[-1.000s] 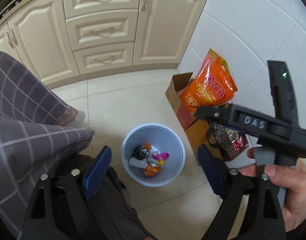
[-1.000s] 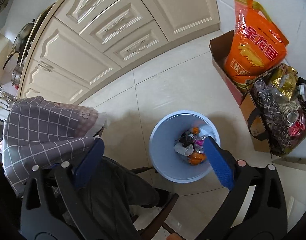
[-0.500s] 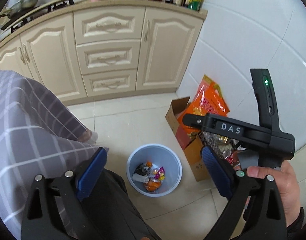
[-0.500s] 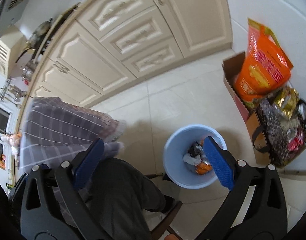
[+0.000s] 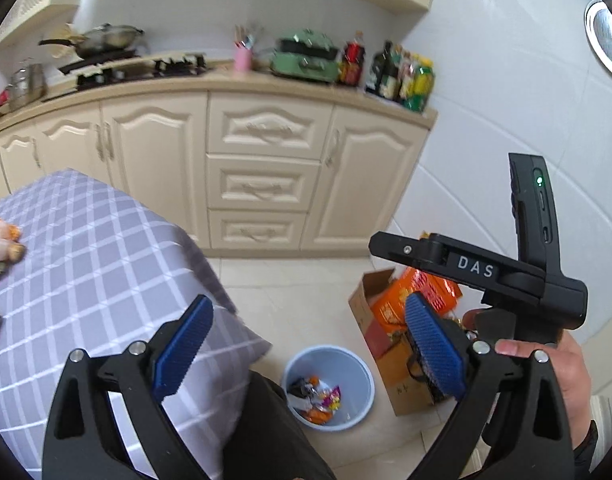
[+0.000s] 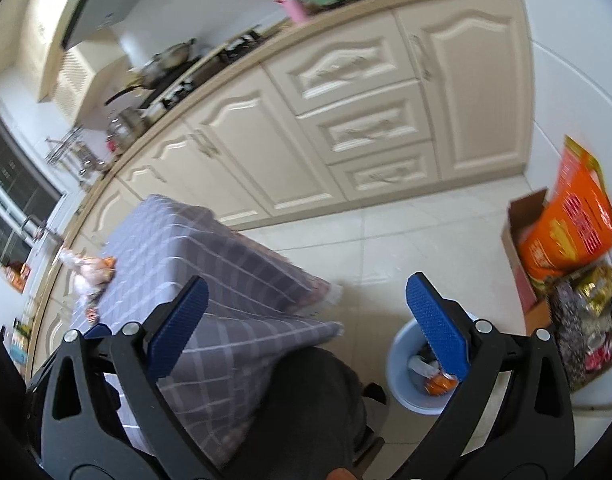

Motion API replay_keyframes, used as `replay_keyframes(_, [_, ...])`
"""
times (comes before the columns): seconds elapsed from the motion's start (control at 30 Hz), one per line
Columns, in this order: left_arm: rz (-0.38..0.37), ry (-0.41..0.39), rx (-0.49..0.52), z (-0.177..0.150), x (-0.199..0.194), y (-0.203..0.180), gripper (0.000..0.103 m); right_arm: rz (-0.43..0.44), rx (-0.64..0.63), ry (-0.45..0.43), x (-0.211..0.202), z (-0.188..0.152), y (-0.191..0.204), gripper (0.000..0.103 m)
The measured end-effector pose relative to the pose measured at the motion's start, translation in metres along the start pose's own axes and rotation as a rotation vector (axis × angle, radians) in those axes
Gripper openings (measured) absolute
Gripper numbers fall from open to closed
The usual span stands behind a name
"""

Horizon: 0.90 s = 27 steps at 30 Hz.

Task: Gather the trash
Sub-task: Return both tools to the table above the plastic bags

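Kitchen floor: one blue bin [image 5: 329, 388] at 6 o'clock; left gripper [image 5: 306, 352] and right gripper [image 6: 306, 332] both spread wide, empty.

Bin [image 5: 360, 400] lower centre – smooth pale-blue plastic w/ glossy wrappers [image 5: 318, 398] inside. Tablecloth [image 5: 85, 264] at left: matt checked cloth. Floor tiles [image 5: 301, 312] glossy; box [image 5: 372, 292] right – plain cardboard.

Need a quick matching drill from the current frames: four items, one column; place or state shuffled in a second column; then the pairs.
Items:
1. trash bin
2. pink cup
3. orange bag
4. left tongs

Place or state:
A. open, holding nothing
B. on the floor, wrappers inside
C. on the countertop
D. standing in a cardboard box

Pairs: 1-B, 2-C, 3-D, 4-A
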<state>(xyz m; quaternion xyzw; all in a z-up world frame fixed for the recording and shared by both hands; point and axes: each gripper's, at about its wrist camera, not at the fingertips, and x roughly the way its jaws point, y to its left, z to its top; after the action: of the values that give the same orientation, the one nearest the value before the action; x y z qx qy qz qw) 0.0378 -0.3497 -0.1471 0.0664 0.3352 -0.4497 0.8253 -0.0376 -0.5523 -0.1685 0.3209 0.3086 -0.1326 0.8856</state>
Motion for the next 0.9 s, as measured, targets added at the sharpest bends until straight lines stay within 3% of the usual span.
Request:
replay_keyframes(0.57, [0.196, -0.189, -0.121, 0.0, -0.114, 0.108, 0.095, 0.163, -0.24, 0.014, 0.018, 0.005, 0.152, 0.097])
replay_keyframes(0.9, [0.353, -0.212, -0.2, -0.017, -0.155, 0.177, 0.095, 0.235, -0.363, 0.055, 0.047, -0.008, 0.233, 0.097])
